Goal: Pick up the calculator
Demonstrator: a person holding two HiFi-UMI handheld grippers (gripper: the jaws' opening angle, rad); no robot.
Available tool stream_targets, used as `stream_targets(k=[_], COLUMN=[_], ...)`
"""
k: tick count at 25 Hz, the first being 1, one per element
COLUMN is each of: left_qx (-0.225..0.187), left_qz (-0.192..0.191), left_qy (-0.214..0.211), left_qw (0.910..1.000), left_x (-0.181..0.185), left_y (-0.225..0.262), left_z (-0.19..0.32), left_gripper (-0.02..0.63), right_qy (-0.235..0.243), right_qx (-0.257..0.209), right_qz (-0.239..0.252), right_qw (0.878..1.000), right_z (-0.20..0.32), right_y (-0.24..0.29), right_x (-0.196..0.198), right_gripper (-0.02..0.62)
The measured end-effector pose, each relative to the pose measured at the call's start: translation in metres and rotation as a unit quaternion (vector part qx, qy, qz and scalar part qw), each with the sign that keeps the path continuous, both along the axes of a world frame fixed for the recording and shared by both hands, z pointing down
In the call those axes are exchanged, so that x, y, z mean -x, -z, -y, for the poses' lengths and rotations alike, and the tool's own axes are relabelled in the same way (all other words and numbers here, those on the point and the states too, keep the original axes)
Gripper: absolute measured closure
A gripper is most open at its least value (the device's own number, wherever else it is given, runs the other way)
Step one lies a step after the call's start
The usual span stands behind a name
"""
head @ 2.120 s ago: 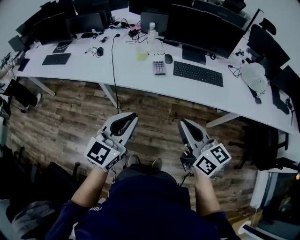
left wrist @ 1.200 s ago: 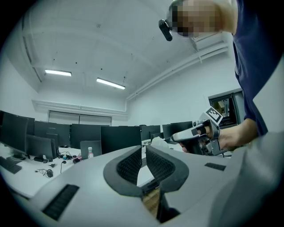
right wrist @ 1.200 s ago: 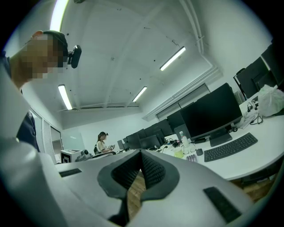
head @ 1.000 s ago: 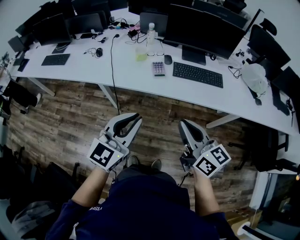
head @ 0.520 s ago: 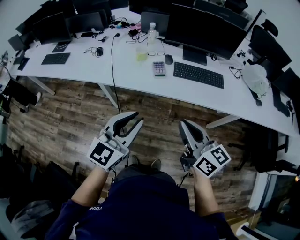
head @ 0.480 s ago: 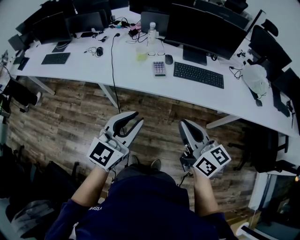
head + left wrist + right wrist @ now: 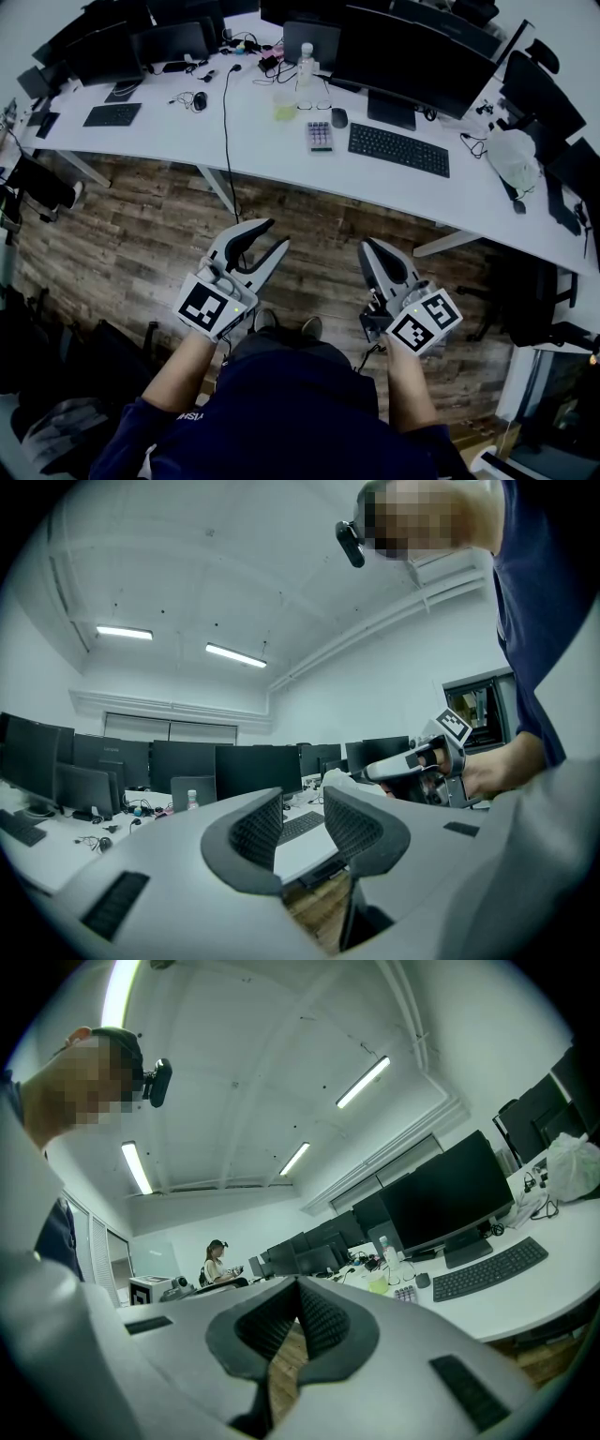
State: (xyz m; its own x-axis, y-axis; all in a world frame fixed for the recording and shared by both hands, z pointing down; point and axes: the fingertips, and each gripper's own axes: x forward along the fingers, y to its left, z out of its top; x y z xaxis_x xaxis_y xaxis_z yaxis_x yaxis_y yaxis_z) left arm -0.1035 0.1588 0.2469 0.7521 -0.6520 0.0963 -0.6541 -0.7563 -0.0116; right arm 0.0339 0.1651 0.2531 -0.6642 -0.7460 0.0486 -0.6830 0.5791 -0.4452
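An office room with a wood-plank floor (image 7: 141, 239) and a long white bench (image 7: 187, 141) running across the far side, lined with dark monitors (image 7: 412, 58). Close in front of the person's body, the left hand-held gripper (image 7: 274, 234) hangs over the floor, well short of the bench, with its jaws released: they have just been opening, and its own view shows the two ribbed pads (image 7: 255, 829) standing apart with nothing between them, only the bench edge and floor beyond the gap. Beside it, the right hand-held gripper (image 7: 367, 246) is held at much the same height above the floor, also well apart from the bench; its jaws are clenched together at the tips on nothing, a sliver of floor showing through the gap lower down between them. Each hand grips its tool behind the marker cube (image 7: 208, 307), and both tools point toward the bench. The calculator (image 7: 319, 136) lies flat on the bench near its front edge, ahead of and between the two tools, untouched. Just to its right is a black keyboard (image 7: 397, 149), with a dark mouse (image 7: 338, 117) between them toward the back. Behind the calculator stand a yellow-green cup (image 7: 285, 108) and, further back, a clear bottle (image 7: 305, 64). A black cable (image 7: 226, 122) runs across the bench to its left and drops over the edge. Further left lies a second keyboard (image 7: 112, 115), and a white bag (image 7: 514, 155) sits toward the right end. In the right gripper view a person (image 7: 217, 1262) is at a desk in the distance.
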Motion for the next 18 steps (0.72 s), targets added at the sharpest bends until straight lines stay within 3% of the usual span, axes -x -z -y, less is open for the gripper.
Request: stream_targets(k=[18], left_qx=[0.004], left_qz=[0.012], left_qy=[0.026], left_qw=[0.9996], left_x=[-0.018], left_y=[-0.007], left_z=[-0.013], left_gripper=[0.416], right_qy=[0.011], right_qx=[0.002], right_qz=[0.003], right_qw=[1.000], right_z=[-0.012], right_y=[-0.006], right_x=[-0.026], right_gripper=[0.592])
